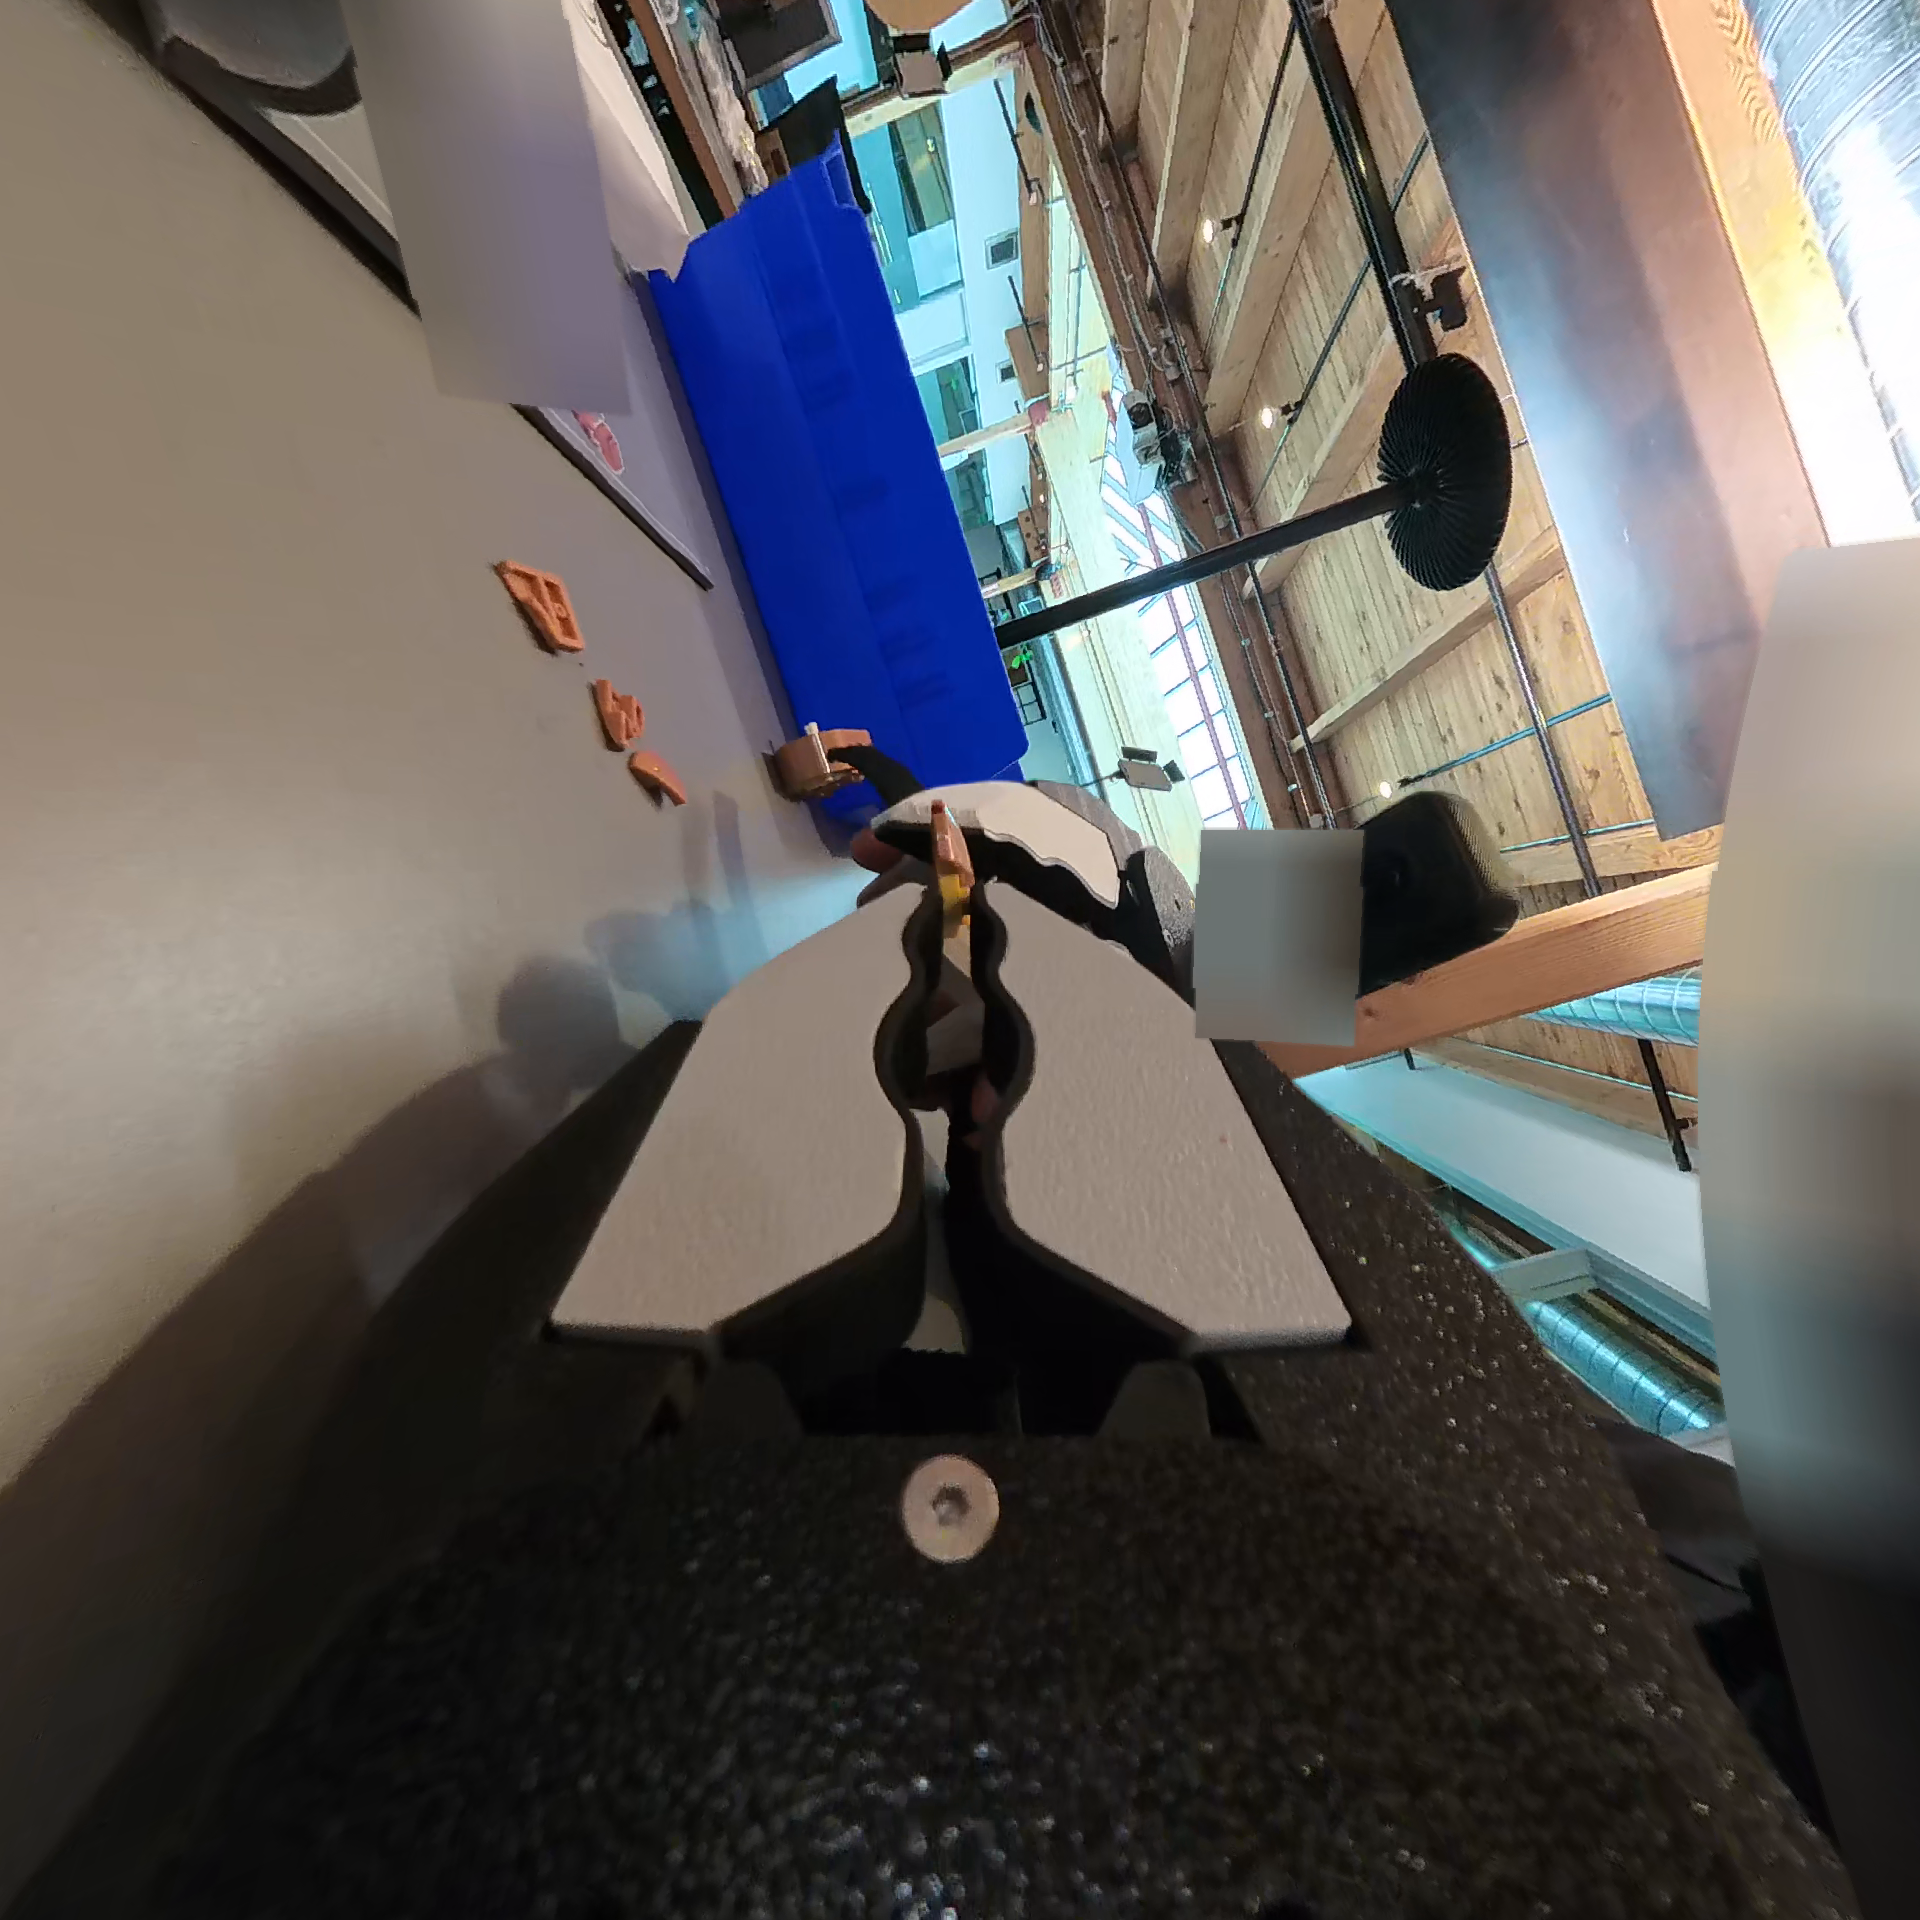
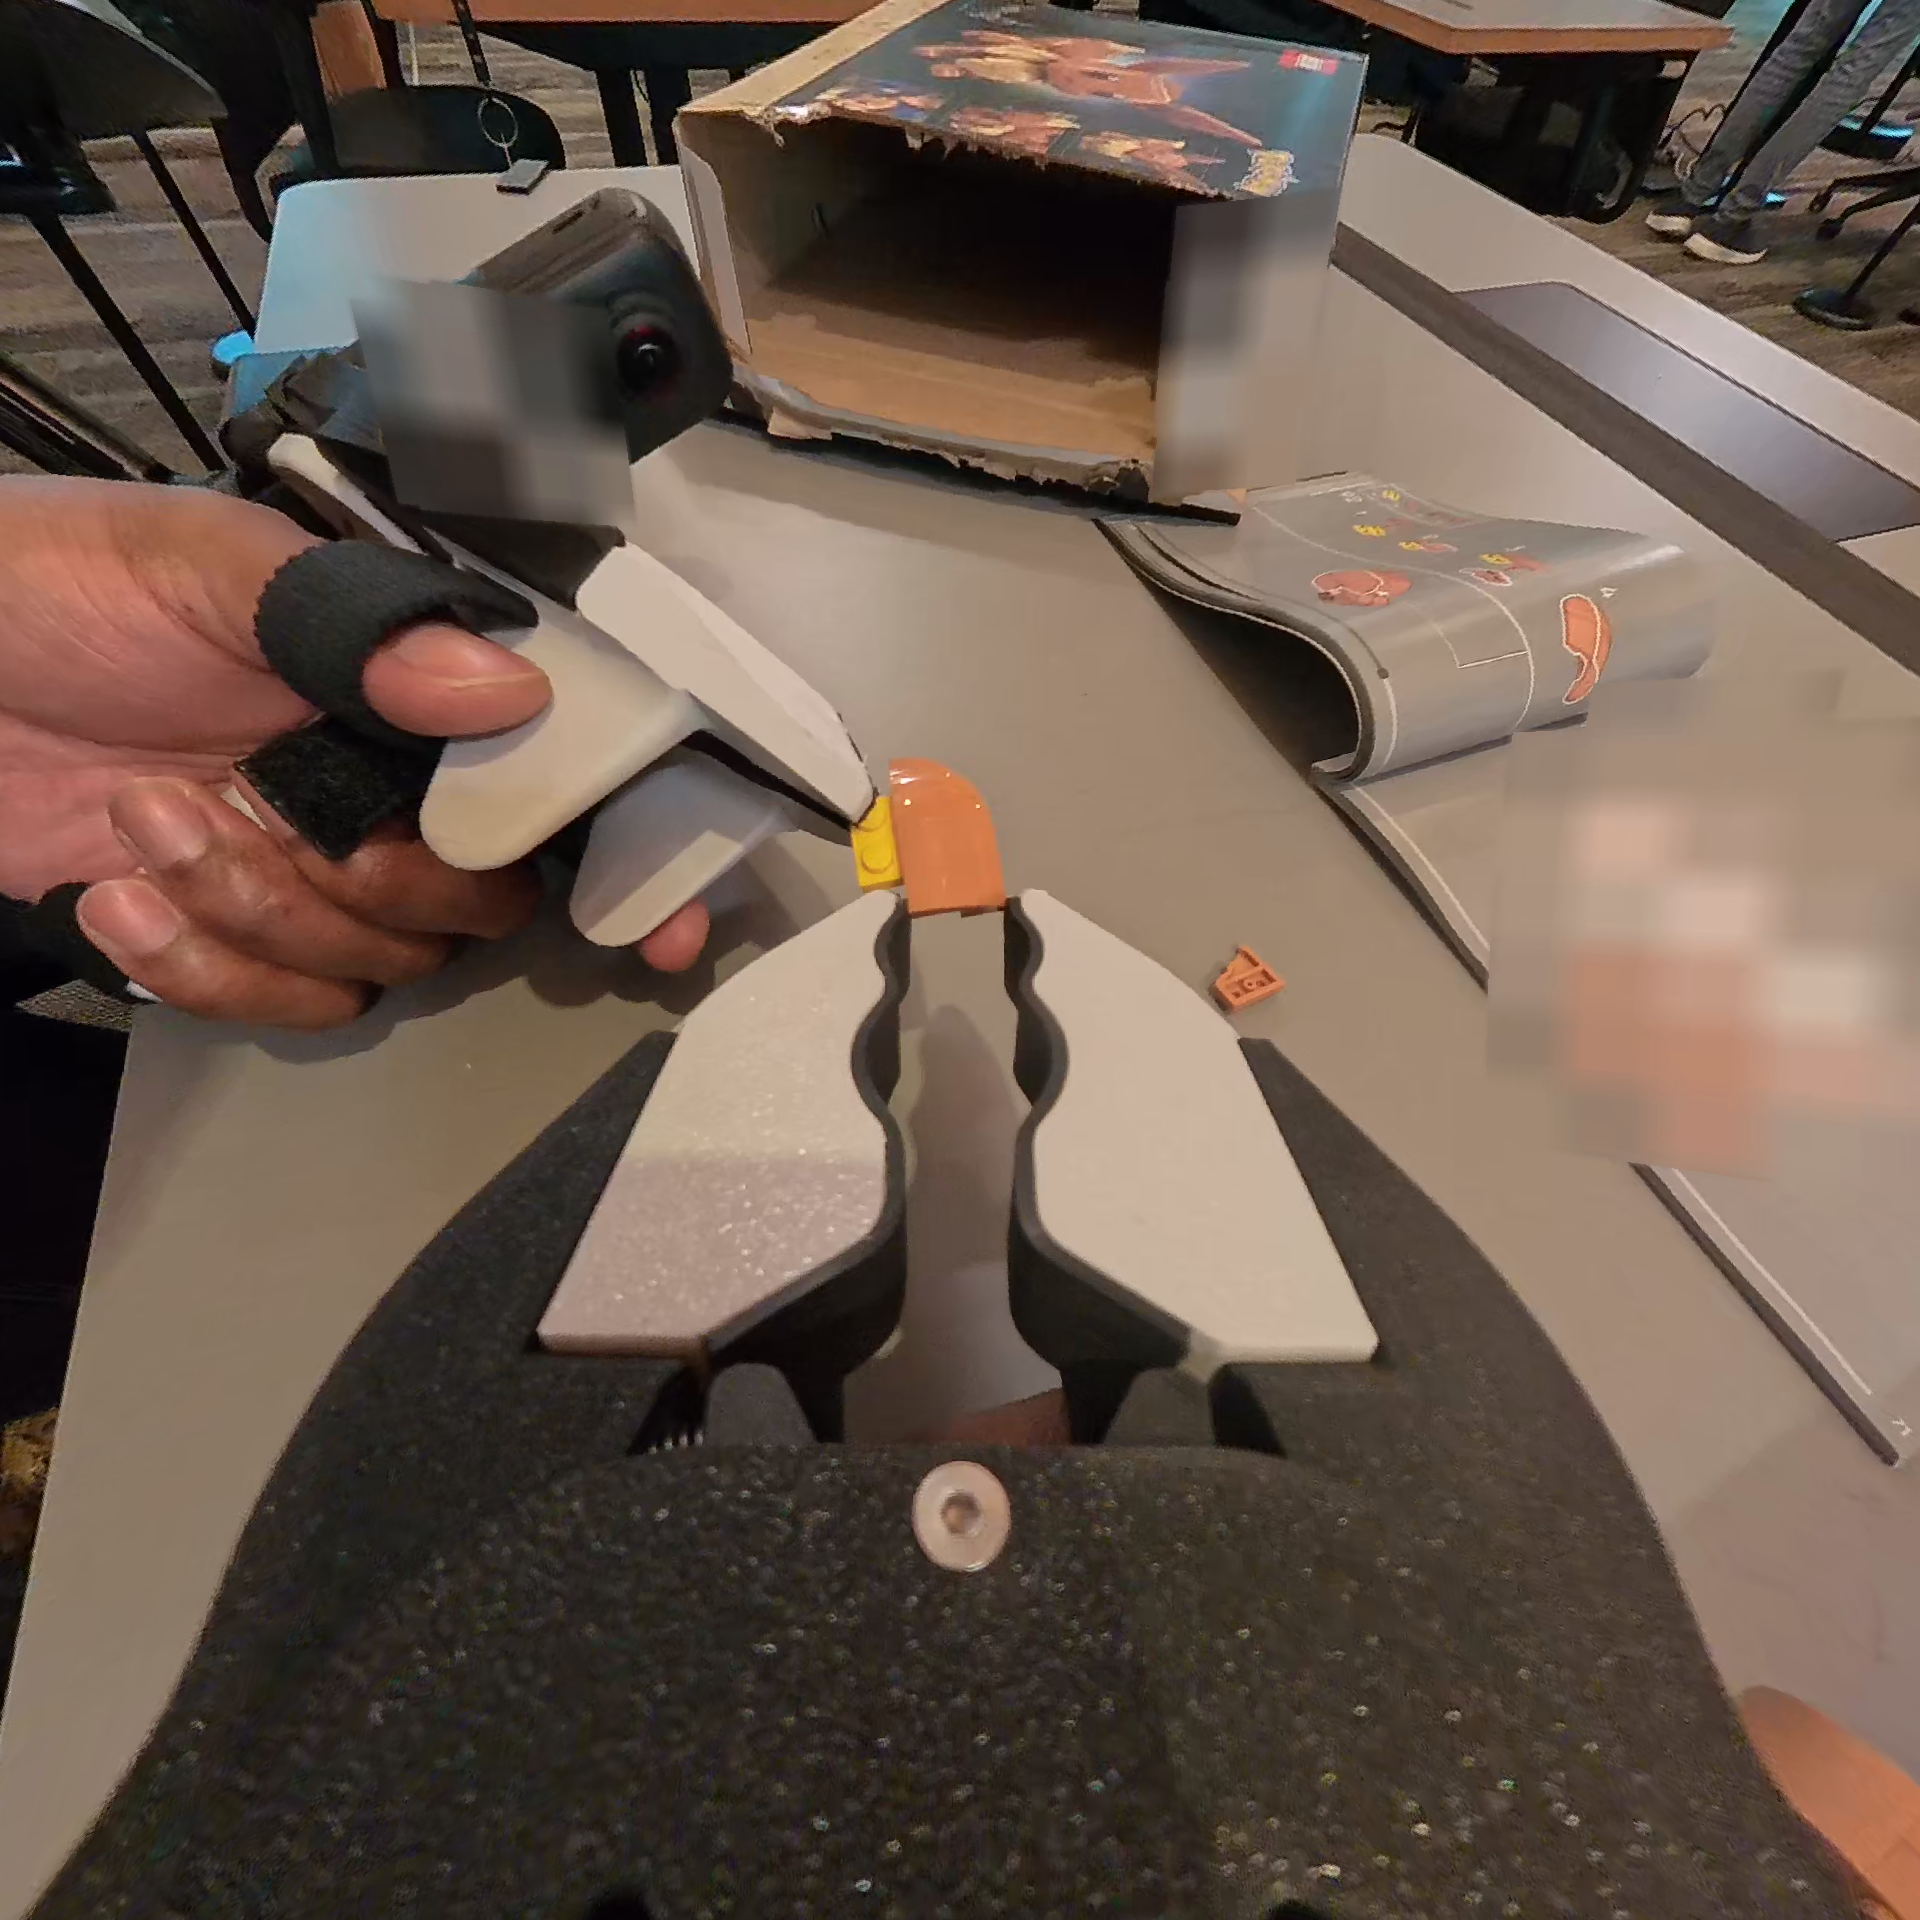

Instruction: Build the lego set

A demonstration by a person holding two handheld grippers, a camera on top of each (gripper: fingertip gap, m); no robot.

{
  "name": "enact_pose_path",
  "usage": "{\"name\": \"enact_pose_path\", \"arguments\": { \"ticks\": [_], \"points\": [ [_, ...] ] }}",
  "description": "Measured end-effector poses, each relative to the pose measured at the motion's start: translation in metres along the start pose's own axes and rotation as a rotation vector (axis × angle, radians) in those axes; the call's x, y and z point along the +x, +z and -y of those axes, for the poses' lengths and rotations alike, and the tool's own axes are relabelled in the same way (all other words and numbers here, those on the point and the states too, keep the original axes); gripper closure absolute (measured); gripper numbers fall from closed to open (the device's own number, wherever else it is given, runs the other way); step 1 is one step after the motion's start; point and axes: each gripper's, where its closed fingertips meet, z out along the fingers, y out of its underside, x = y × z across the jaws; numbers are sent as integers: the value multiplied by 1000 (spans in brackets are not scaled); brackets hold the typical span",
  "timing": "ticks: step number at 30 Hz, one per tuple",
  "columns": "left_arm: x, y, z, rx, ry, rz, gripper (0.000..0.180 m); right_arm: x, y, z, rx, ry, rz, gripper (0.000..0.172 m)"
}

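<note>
Between the two grippers, held clear above the grey table (image 2: 1091, 675), sits a small brick assembly: a yellow studded plate (image 2: 875, 854) joined to a glossy orange curved piece (image 2: 945, 831) whose long axis runs straight away from the right gripper (image 2: 954, 912). The right gripper's tips close on the near end of the orange piece. The left gripper (image 1: 948, 914), coming in from the left, pinches the yellow plate with its jaws nearly closed.

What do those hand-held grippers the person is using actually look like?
Each hand-held gripper has two pale grey fingers with wavy black inner edges, on a speckled black body with one silver screw. The left one carries a black camera; black fabric straps loop round the hand's fingers.
</note>
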Motion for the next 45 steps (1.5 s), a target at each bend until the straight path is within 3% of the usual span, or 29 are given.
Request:
{"name": "enact_pose_path", "arguments": {
  "ticks": [5, 9, 12, 17, 23, 25, 34, 45],
  "points": [
    [2, -3, 0, -38, 42, -4, 177, 4, -2, -1, -6, -2, -14, 155],
    [4, -11, 6, -85, 171, 20, 177, 7, -4, -7, -27, 13, -16, 155],
    [4, -16, 15, -162, 402, 85, 174, 10, -9, -11, -46, 11, -20, 155],
    [-20, -1, 41, -367, 914, 335, 159, 18, -20, -22, -81, 10, -30, 155],
    [-71, 37, 37, -737, 1122, 433, 154, 22, -28, -33, -125, 26, -23, 155],
    [-80, 45, 40, -786, 1181, 461, 154, 21, -28, -35, -135, 31, -13, 155],
    [-95, 54, 37, -926, 1265, 456, 158, 15, -24, -45, -181, 42, 35, 155],
    [-92, 54, 31, -881, 1186, 377, 164, 18, -19, -50, -212, 20, 10, 155]
  ]
}}
